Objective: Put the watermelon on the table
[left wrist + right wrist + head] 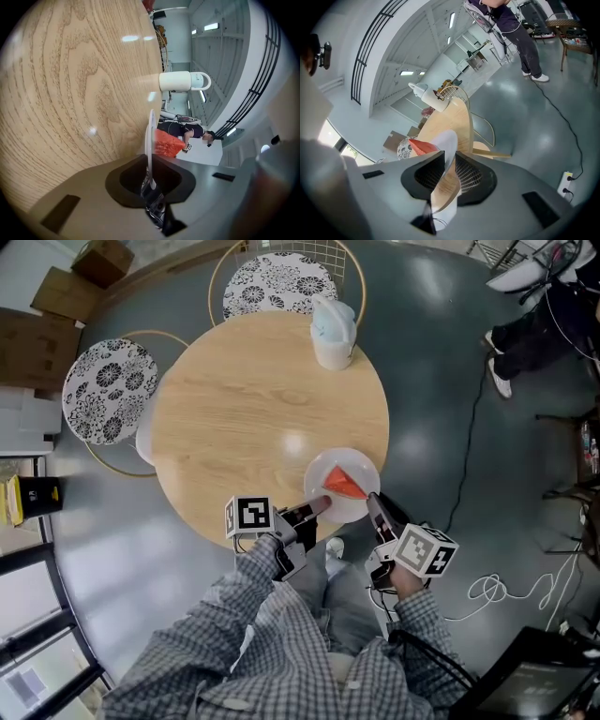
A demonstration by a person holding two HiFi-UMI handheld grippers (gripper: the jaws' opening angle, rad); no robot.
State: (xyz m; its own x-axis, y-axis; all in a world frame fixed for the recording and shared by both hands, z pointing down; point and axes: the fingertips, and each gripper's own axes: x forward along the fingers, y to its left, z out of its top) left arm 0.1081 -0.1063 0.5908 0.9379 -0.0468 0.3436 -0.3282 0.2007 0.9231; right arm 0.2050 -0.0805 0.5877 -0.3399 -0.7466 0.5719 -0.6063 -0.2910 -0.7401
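A red watermelon slice (343,484) lies on a white plate (357,463) at the near right edge of the round wooden table (244,418). My left gripper (316,508) is shut on the plate's near left rim and my right gripper (374,502) on its near right rim. The left gripper view has the plate (151,136) edge-on between the left gripper's (151,177) jaws, the watermelon (167,143) beyond. In the right gripper view, the rim (446,143) runs through the right gripper (445,177), the slice (423,146) to its left. Whether the plate rests on the table I cannot tell.
A white jug (333,332) stands at the table's far right edge. Two chairs with patterned cushions (278,282) (110,390) sit at the far and left sides. Cardboard boxes (56,296) lie at the far left. A person (534,329) stands at the far right; cables (506,589) trail on the floor.
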